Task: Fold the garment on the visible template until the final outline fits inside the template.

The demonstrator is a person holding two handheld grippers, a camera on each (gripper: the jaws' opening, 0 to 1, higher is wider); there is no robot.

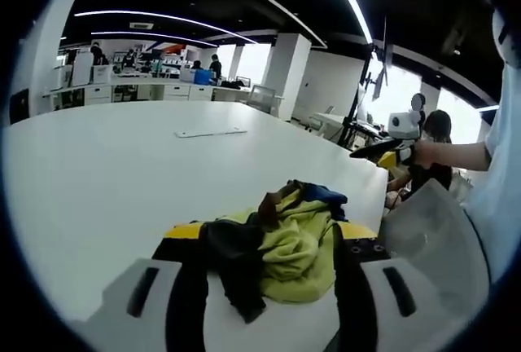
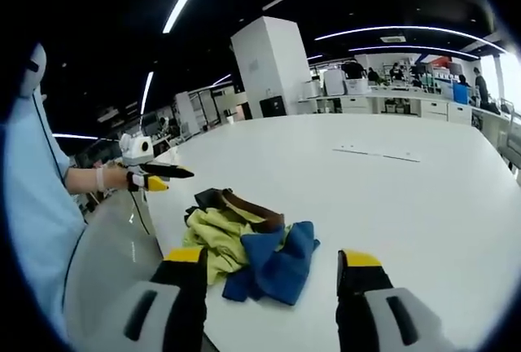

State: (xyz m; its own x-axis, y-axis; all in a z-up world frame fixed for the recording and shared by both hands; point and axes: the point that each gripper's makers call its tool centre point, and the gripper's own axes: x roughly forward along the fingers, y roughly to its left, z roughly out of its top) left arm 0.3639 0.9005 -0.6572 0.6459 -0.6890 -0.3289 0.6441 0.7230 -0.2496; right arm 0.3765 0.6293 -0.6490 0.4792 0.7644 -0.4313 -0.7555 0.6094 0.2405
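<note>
L claw (image 1: 260, 287) jaws standing apart, straddling garment (image 1: 281, 242), which is lying crumpled at worktop (image 1: 122, 173) near edge. R claw (image 2: 273, 287) also gaping, nothing gripped. Risk: grabbing bunched layers w/o spreading; garment sliding off edge.

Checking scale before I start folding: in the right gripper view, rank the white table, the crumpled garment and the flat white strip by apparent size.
1. White table, largest.
2. Crumpled garment.
3. Flat white strip, smallest, though it lies farther from the camera, so its real size is unsure.
</note>
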